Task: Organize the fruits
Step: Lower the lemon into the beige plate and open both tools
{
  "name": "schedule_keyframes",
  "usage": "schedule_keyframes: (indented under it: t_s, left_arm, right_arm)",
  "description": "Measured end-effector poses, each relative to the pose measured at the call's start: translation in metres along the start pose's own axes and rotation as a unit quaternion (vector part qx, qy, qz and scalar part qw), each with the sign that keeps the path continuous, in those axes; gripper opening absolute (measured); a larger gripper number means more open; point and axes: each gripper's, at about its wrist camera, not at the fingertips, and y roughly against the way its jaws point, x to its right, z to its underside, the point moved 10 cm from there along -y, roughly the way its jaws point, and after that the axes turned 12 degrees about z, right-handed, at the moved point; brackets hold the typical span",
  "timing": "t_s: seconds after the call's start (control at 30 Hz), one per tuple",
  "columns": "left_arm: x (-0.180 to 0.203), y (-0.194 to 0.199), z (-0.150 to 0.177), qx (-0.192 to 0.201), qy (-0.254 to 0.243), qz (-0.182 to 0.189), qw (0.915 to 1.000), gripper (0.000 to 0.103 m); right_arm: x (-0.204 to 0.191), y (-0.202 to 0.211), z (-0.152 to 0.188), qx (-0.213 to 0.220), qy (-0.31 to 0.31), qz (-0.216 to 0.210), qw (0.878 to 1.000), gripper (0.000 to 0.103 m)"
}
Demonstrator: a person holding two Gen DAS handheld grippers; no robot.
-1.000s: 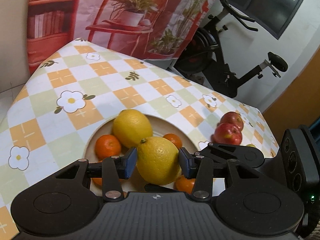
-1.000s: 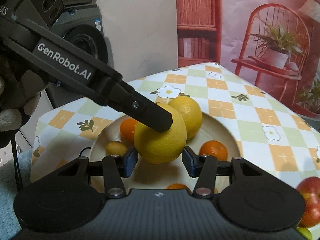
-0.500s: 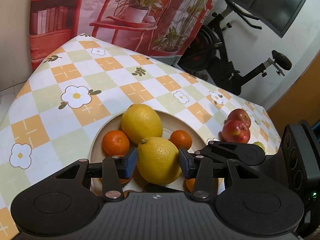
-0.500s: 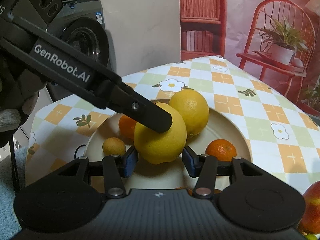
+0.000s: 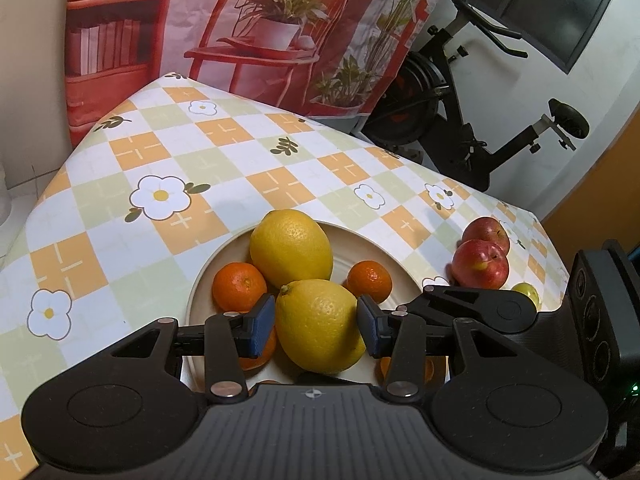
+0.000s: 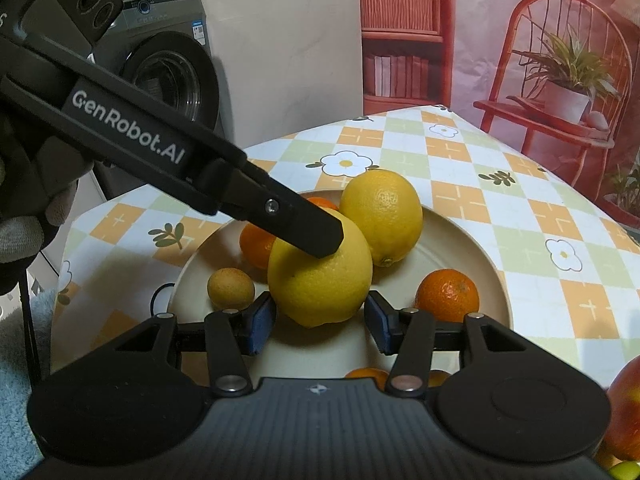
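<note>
Left gripper [image 5: 316, 326]: blue pads clamp the near lemon [image 5: 318, 326] at its sides; in the right view its black finger lies across the top of that fruit
Right gripper [image 6: 320, 322]: jaws part-open; the pads stand either side of the same lemon, below and in front of it; I cannot tell if they touch it
Near lemon: large, yellow, dimpled skin, stem nub up-left; over the near half of the plate [image 5: 400, 246], hard against the far lemon [image 5: 291, 248]
Plate: cream, round, wide flat rim; near rim hidden under the grippers; its left rim sits near the table edge by a blue towel [image 6: 16, 360]
Room: bare tablecloth [image 5: 240, 160] beyond the plate to the far corner; little free space inside the plate
Crowding: mandarins [image 5: 239, 286] either side of the lemons and more under the jaws; a small tan fruit [image 6: 231, 289] just left of the near lemon
Right of plate: two red apples [image 5: 480, 264] touching each other; a small green fruit [image 5: 528, 292] near them
Beyond: a washer [image 6: 168, 76], a red-chair backdrop [image 5: 260, 32], an exercise bike [image 5: 472, 120]
</note>
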Motion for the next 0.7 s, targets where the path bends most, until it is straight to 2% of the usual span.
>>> schedule_keyframes:
  t_s: [0.7]
  left_arm:
    - [0.015,0.020,-0.005,0.023,-0.016,-0.058,0.9979,0.047]
  right_arm:
    - [0.009,0.024,0.006,0.002,-0.013,0.020,1.000,0.052]
